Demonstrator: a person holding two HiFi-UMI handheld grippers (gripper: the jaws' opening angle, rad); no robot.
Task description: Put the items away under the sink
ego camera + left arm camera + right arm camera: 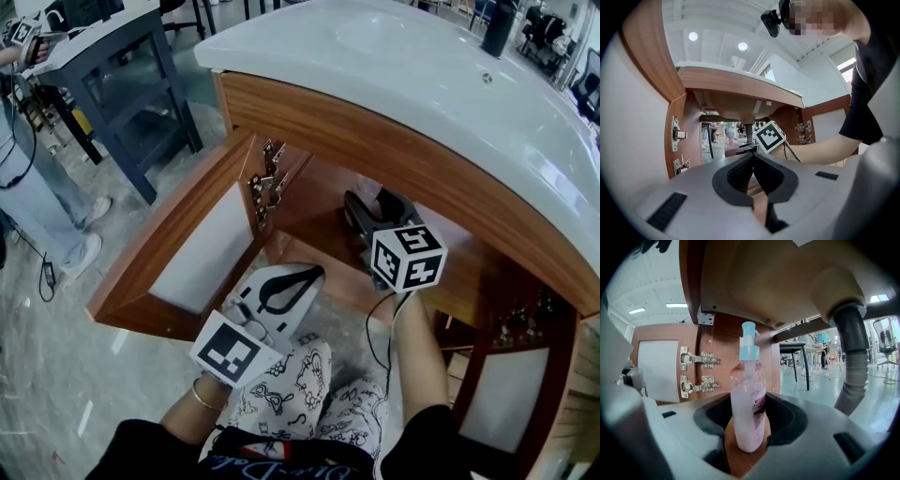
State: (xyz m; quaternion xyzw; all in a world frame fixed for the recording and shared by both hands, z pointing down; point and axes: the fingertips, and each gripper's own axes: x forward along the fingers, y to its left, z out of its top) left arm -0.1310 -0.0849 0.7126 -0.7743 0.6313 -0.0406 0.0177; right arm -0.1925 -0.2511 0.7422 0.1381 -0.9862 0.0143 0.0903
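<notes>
A clear pump bottle [749, 413] of pink liquid with a light-blue pump stands upright on the wooden floor of the cabinet under the sink. My right gripper [746, 437] is shut on its lower body, one pad against each side. In the head view the right gripper [370, 214] reaches into the open cabinet and hides the bottle. My left gripper [298, 284] hangs level in front of the cabinet opening, over my lap. Its jaws [753, 176] are shut with nothing between them.
The grey drain pipe [855, 357] comes down at the right of the bottle. Both cabinet doors stand open: the left one [202, 248] and the right one [511, 394], with metal hinges [698, 359] on the side wall. The white countertop [422, 66] overhangs. A dark table [122, 75] and a standing person [37, 187] are at the far left.
</notes>
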